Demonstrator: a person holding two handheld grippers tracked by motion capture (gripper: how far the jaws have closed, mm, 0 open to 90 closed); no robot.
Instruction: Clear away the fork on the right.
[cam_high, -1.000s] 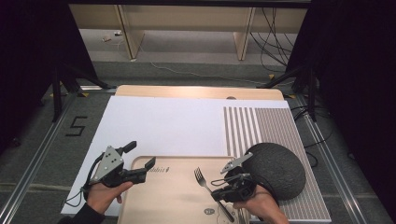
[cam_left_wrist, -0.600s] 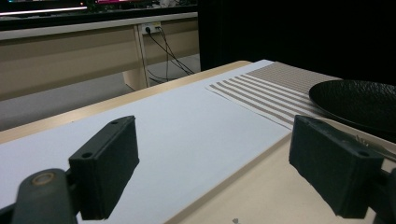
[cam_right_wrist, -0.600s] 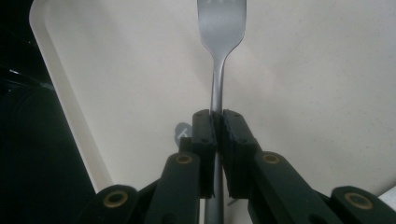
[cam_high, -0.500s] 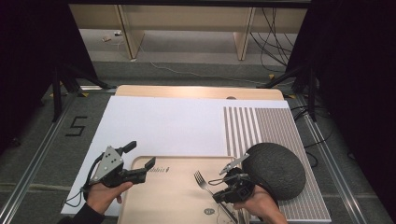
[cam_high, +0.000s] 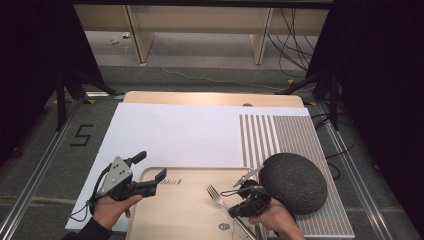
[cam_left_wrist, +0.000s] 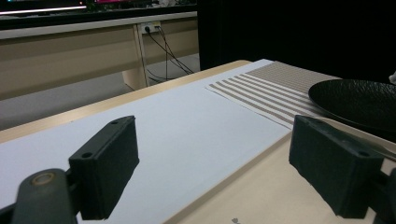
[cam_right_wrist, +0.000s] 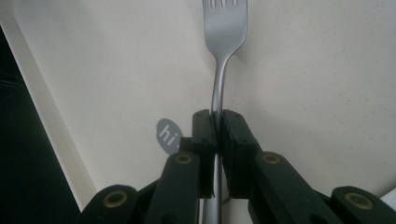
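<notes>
The right tongs (cam_right_wrist: 215, 128) are clamping the fork (cam_right_wrist: 223, 56) by its handle above the wooden tray (cam_high: 175, 215), tines pointing away along the jaws; the left tongs (cam_high: 150, 172) are hanging open nearby.

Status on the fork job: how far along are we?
Done: the right gripper is shut on the fork handle. In hand: the fork sits over the beige tray, tines pointing away. The left gripper waits open at the tray's corner. Left, probably: setting the fork beside the black plate.
</notes>
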